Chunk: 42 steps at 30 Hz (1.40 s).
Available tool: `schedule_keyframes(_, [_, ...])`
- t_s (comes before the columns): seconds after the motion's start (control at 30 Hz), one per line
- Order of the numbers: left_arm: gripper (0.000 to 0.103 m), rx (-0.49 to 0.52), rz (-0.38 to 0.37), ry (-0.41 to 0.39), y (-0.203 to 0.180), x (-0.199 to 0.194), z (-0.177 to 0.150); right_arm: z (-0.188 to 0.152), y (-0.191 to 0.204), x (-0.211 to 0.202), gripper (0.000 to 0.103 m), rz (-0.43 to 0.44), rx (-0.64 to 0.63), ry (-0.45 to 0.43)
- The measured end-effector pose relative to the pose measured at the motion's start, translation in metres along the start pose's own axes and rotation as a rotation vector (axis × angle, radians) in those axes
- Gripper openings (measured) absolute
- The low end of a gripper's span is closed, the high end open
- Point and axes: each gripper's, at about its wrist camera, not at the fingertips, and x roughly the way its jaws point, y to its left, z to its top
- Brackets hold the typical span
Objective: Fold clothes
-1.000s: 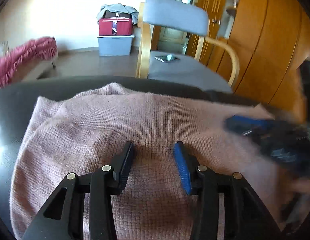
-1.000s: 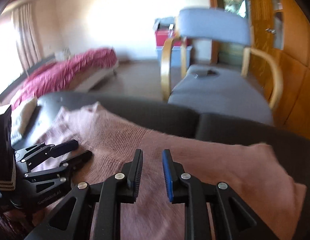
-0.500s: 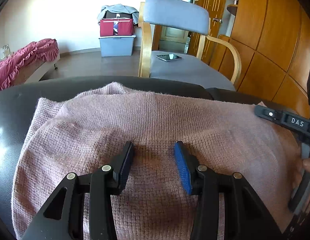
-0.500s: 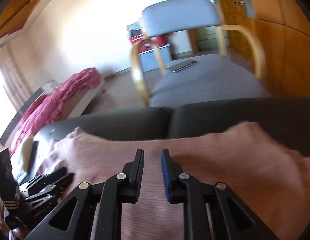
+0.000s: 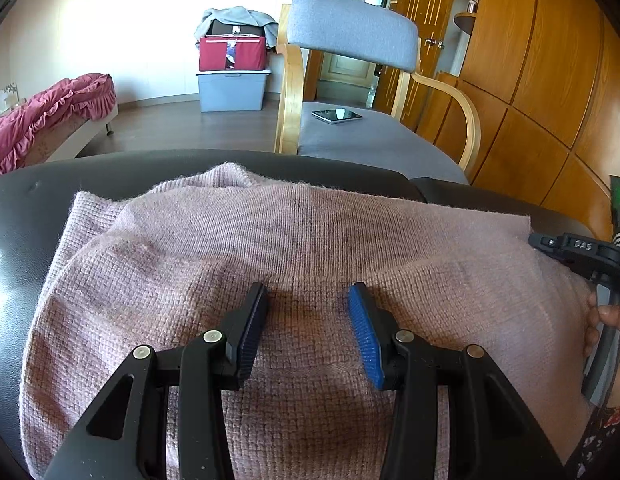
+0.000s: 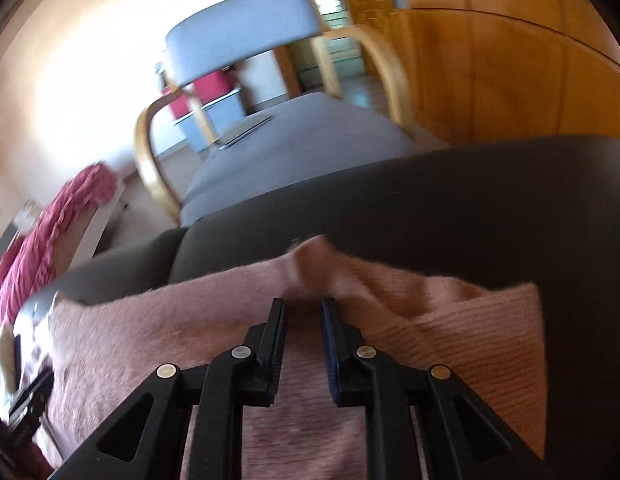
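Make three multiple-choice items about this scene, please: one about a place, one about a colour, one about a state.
1. Where does the phone lie?
A. on the seat of the armchair
B. on the floor
C. on the sweater

2. What colour is the sweater?
A. green
B. pink
C. white

3. How do the jaws of the left gripper stand?
A. closed on the sweater's hem
B. holding the phone
C. apart over the sweater, with nothing pinched

Answers:
1 A: the phone rests flat on the grey seat of the armchair.
2 B: the sweater on the dark sofa is dusty pink knit.
3 C: the left gripper shows a clear gap between its jaws, and the knit lies flat under it.
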Motion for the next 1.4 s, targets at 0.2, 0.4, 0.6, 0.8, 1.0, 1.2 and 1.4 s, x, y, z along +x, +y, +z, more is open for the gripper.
schedule_keyframes(0.2, [0.046,-0.001,-0.003,0.002,0.002,0.000,0.000,-0.015,-0.001,-0.039,0.018,0.126,-0.017,-0.076])
schedule_keyframes(0.4, [0.046,-0.004,-0.007,0.002,0.003,-0.001,0.000,-0.058,-0.010,-0.053,0.020,0.139,-0.044,-0.034])
schedule_keyframes(0.6, [0.046,-0.010,-0.015,0.002,0.006,0.000,0.001,-0.057,-0.043,-0.058,0.004,0.071,0.115,-0.066])
schedule_keyframes(0.8, [0.046,-0.020,-0.026,0.003,0.008,0.001,0.001,-0.064,-0.052,-0.073,0.007,0.065,0.148,-0.133])
schedule_keyframes(1.0, [0.046,-0.022,-0.028,0.003,0.009,0.002,0.001,-0.095,-0.053,-0.109,0.018,0.290,0.139,-0.182])
schedule_keyframes(1.2, [0.046,-0.024,-0.032,0.003,0.010,0.002,0.002,-0.111,-0.043,-0.100,0.017,0.273,0.108,-0.063])
schedule_keyframes(1.4, [0.046,-0.029,-0.039,0.004,0.011,0.002,0.002,-0.117,-0.039,-0.110,0.004,0.019,0.070,-0.072])
